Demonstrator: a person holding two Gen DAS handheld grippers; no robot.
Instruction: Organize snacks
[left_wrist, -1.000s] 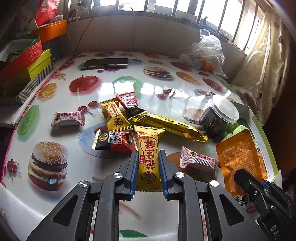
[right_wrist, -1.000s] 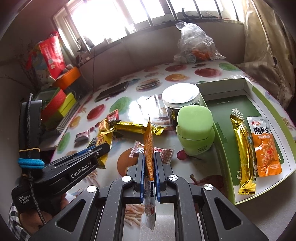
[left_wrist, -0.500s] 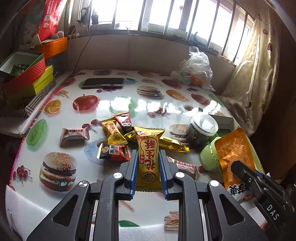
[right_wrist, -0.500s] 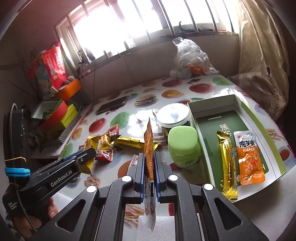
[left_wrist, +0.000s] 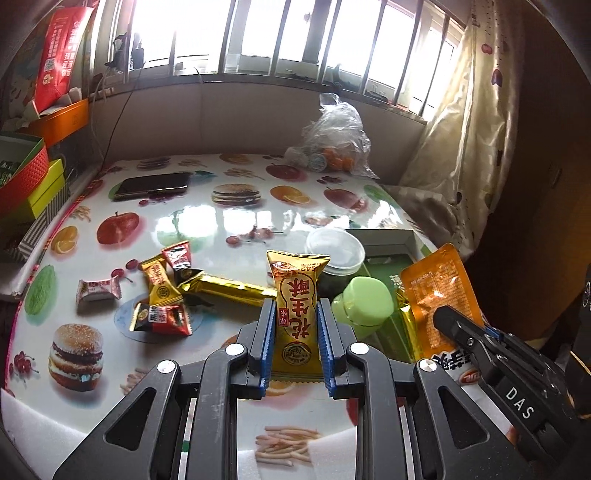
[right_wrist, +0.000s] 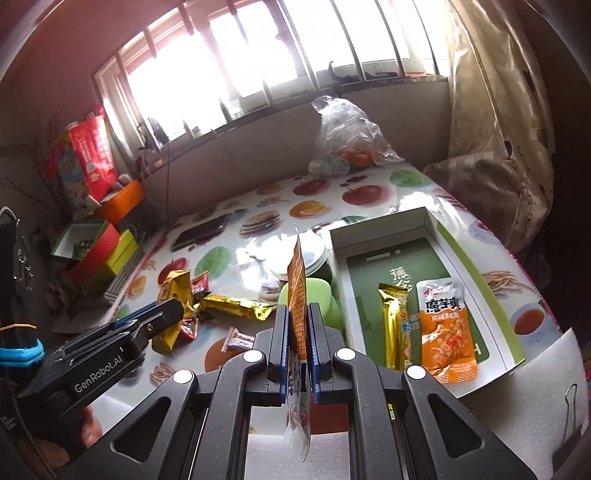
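My left gripper (left_wrist: 295, 332) is shut on a yellow peanut-candy packet (left_wrist: 297, 314) and holds it up above the table. My right gripper (right_wrist: 298, 332) is shut on an orange snack pouch (right_wrist: 296, 291), seen edge-on; the pouch shows flat in the left wrist view (left_wrist: 437, 295). A white and green box (right_wrist: 480, 258) at the right holds a gold bar (right_wrist: 393, 325) and another orange pouch (right_wrist: 447, 332). Several loose candies (left_wrist: 162, 288) and a long gold bar (left_wrist: 232, 288) lie on the table.
A jar with a white lid (left_wrist: 334, 249) and a green container (left_wrist: 364, 304) stand left of the box. A phone (left_wrist: 151, 184) and a plastic bag (left_wrist: 332, 144) lie at the back. Coloured boxes (left_wrist: 22, 177) are stacked at the left edge.
Both grippers have risen and pulled back from the table with their packets, so the table looks farther away. The left gripper has shifted right toward the box.
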